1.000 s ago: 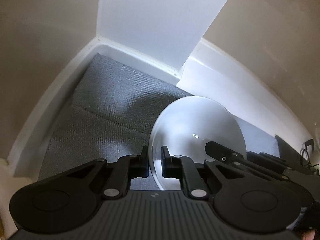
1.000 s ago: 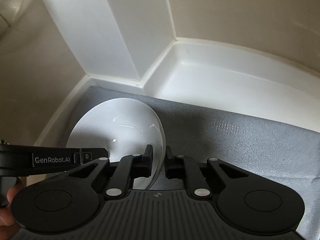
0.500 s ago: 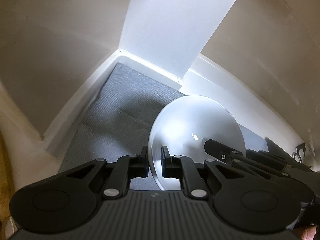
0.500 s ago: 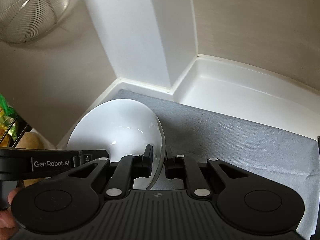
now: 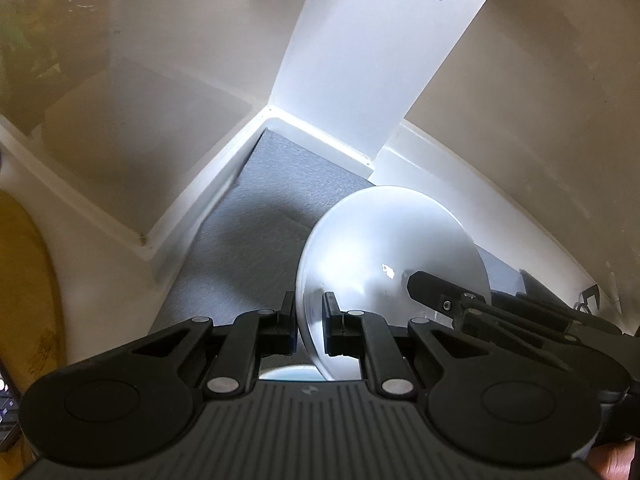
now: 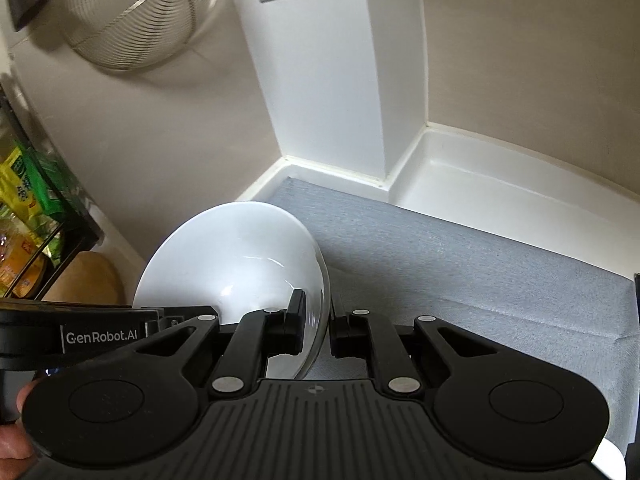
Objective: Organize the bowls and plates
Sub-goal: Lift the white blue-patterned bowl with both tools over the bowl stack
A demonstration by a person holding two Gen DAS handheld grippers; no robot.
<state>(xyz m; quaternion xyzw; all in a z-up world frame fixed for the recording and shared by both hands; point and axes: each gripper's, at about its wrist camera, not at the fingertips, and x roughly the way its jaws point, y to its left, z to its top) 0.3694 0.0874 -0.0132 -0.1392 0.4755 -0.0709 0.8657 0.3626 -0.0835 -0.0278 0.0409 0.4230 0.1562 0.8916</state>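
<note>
Left wrist view: your left hand-held gripper [image 5: 309,328] is pinched onto the rim of a white bowl [image 5: 384,256], one finger inside the rim and one outside, the jaws nearly together with only the thin wall between them. You're holding the bowl on edge above the grey mat [image 5: 256,216], which covers the counter in the corner by the white pillar [image 5: 360,60]. Off to the right, the other hand-held gripper reaches in and meets the bowl's far rim. A pale blue rim peeks out just under your fingers; what it belongs to can't be made out. At far left, a tan rounded object sits blurred.

Right wrist view: your right hand-held gripper [image 6: 318,326] is also clamped down on the white bowl [image 6: 236,256], the rim caught between its two pads [image 6: 298,320], and the bowl's hollow faces left. The left hand-held gripper's arm, marked GenRobot.AI, comes in from the left edge to the same bowl. The grey mat [image 6: 460,264] lies below and to the right, next to the white ledge [image 6: 500,184]. A wire mesh basket [image 6: 136,12] hangs on the wall at upper left, with green and yellow packets [image 6: 28,208] in a dark rack at the left edge.
</note>
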